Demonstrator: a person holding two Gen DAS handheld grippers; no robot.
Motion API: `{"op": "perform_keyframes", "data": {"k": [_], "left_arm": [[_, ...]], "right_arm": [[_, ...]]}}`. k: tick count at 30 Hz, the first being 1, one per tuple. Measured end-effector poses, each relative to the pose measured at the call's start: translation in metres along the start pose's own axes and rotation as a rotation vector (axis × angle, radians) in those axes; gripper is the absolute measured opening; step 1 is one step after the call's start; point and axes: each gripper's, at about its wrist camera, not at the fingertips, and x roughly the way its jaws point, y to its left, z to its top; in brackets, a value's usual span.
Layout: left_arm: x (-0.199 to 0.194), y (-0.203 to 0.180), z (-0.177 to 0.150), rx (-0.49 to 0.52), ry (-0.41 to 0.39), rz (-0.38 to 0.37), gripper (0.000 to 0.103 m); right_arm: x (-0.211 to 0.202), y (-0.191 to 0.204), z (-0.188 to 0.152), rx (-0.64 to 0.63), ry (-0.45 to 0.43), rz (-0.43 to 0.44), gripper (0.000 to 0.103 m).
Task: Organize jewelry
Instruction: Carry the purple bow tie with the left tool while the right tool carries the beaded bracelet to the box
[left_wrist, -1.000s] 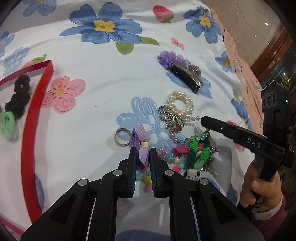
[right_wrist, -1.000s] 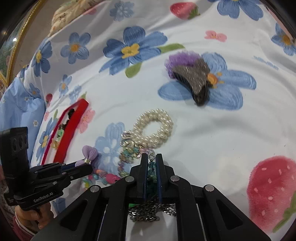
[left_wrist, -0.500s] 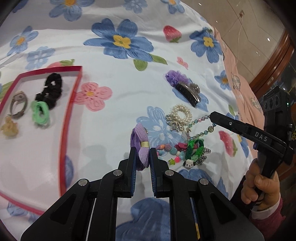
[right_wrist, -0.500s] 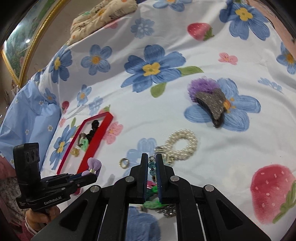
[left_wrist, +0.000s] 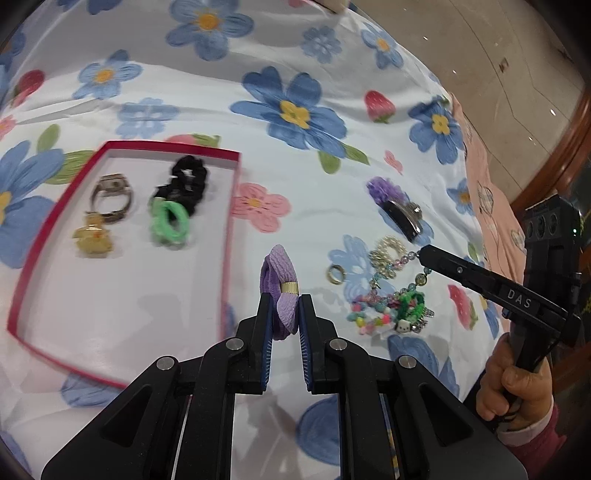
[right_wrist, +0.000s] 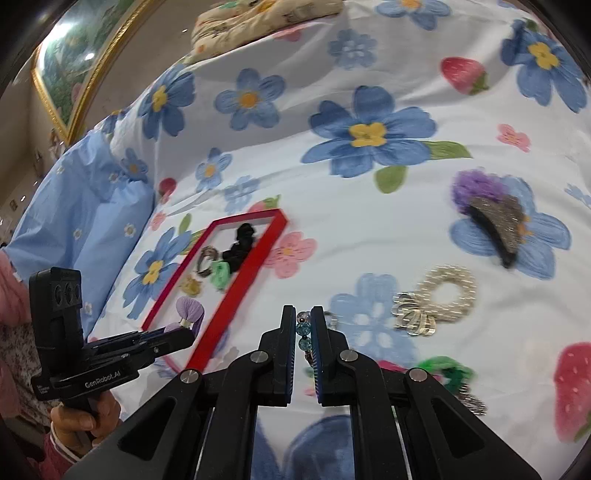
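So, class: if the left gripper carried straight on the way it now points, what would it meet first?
Probably bare floral bedsheet, just right of the red tray; depth is unclear. The left gripper holds a purple hair tie.

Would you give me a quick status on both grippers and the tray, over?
Left gripper shut on purple bow, lifted near red tray. Right gripper shut on beaded bracelet. Tray open, nothing blocking.

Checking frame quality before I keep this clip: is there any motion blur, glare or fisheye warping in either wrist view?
Left wrist view: the items in the red tray are smeared, the purple bow between the fingers is sharp, and the edges bow outward. Right wrist view: the pearl bracelet and hair claw are streaked, and the framed picture shows a bright glare spot.
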Motion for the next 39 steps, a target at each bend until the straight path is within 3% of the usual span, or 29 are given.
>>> {"op": "perform_keyframes", "data": {"k": [17,29,34,39], "left_arm": [[-0.045,0.078,-0.001,-0.125,-0.070,0.104,0.012],[-0.036,0.123,0.006,-0.168,-0.043,0.164,0.012],[-0.020,0.139,0.010,-0.179,-0.015,0.192,0.012],[-0.002,0.148,0.014,-0.171,0.013,0.216,0.012]], "right_arm": [[0.045,0.084,0.014,-0.089,0.036,0.141,0.008],[0.100,0.148,0.028,-0.144,0.082,0.249,0.008],[0.134,0.153,0.027,-0.146,0.132,0.253,0.008],[0.159,0.135,0.028,-0.125,0.164,0.209,0.008]]}}
